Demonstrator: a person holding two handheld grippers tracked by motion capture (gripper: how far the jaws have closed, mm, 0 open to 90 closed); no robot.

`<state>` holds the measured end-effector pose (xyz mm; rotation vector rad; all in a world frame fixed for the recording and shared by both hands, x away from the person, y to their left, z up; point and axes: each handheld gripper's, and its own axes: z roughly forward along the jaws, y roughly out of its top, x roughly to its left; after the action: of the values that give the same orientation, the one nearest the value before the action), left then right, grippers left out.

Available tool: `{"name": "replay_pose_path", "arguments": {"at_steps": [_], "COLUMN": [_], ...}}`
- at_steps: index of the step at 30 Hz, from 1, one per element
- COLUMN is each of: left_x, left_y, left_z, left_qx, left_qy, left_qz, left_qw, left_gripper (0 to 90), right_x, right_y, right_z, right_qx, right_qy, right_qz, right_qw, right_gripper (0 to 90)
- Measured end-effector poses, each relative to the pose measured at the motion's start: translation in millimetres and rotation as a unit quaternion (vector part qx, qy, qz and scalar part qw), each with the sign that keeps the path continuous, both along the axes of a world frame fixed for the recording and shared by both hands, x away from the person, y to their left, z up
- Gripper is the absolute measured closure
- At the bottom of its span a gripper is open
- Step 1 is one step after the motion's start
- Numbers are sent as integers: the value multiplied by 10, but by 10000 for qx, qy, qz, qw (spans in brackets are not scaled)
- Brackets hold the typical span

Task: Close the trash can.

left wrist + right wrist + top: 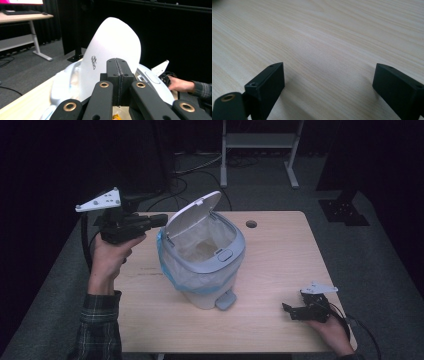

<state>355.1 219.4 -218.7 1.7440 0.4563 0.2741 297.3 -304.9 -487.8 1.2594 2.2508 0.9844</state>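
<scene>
A small white pedal bin (202, 270) stands in the middle of the wooden table (280, 255), lined with a blue bag, its lid (192, 213) raised. My left gripper (159, 220) is held level just left of the lid, jaws pressed together with nothing between them. In the left gripper view the shut jaws point at the white lid (112, 45) close ahead. My right gripper (287, 309) rests on the table at the front right, far from the bin. Its jaws stand wide apart (329, 82) over bare wood.
A round cable hole (251, 224) sits near the table's far edge. Behind the table stand a desk frame (260, 150) and cables on the dark floor. A foot pedal (226, 300) sticks out at the bin's front.
</scene>
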Motion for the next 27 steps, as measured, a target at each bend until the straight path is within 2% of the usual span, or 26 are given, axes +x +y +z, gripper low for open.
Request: {"name": "replay_pose_path", "arguments": {"at_steps": [11, 18, 27], "left_x": [-39, -48, -34], "left_y": [-297, -465, -618], "left_z": [-1, -33, -81], "left_qx": [114, 275, 426], "left_qy": [12, 62, 109], "left_qz": [-345, -509, -546], "left_qw": [9993, 9983, 9975], "left_gripper": [900, 900, 900], "right_x": [-4, -6, -6], "right_y": [0, -1, -1], "right_z": [0, 0, 0], "right_qx": [4, 3, 4], "right_qy": [1, 0, 1], "right_qz": [-19, -26, -27], "right_qw": [10000, 10000, 10000], "right_gripper": [92, 92, 92]}}
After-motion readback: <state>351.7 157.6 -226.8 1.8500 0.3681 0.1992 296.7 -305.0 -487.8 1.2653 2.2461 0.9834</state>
